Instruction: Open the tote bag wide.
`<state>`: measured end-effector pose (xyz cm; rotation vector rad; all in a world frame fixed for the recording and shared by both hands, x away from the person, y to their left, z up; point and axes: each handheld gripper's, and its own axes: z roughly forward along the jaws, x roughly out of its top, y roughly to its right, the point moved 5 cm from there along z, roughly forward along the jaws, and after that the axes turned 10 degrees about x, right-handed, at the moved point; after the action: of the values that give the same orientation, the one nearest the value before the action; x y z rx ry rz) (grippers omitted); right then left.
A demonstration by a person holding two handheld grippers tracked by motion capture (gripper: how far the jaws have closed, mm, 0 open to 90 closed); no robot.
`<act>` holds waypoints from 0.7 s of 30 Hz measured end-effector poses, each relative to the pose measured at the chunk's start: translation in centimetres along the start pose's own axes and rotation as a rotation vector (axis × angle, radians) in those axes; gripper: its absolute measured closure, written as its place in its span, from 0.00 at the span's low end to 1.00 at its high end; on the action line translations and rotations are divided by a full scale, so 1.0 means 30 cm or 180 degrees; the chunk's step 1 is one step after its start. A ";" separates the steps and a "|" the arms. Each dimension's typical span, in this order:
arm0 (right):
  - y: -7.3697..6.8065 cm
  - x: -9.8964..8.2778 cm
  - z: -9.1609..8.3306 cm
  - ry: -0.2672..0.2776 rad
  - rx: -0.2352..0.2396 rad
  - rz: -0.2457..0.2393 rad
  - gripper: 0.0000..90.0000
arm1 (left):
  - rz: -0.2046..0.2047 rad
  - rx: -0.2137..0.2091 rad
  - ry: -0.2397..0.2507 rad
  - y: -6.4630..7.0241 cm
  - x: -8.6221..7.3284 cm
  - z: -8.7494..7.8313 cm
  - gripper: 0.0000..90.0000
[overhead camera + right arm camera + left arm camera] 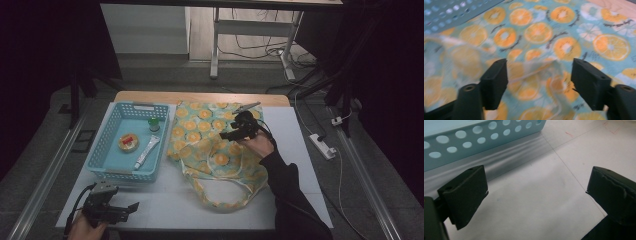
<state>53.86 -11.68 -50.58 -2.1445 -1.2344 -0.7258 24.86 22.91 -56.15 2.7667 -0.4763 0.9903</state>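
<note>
A cloth bag printed with orange slices (210, 145) lies spread in the middle of the white table (295, 150), its white handles trailing toward the front. My right gripper (231, 134) hovers just over the bag's upper middle, open, with a raised fold of the fabric (536, 67) between its jaws. At the front left corner, my left gripper (129, 209) is open over bare tabletop, just in front of the light blue perforated basket (102, 145). The basket's wall (484, 135) rises beyond the left gripper's jaws.
Inside the basket lie a white tube (146, 151), a small green-capped jar (153, 123) and a round yellow item with a red middle (128, 142). A power strip (322, 146) lies on the floor to the right. Desk legs and cables stand behind the table.
</note>
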 end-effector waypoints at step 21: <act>-0.245 -0.208 -0.016 -0.0459 0.0379 -0.0318 0.43 | 0.0003 0.0008 0.0003 0.001 0.000 -0.001 0.04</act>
<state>44.58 -12.55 -53.09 -2.0796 -1.4318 -0.5315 24.83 22.88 -56.13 2.7682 -0.4768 0.9932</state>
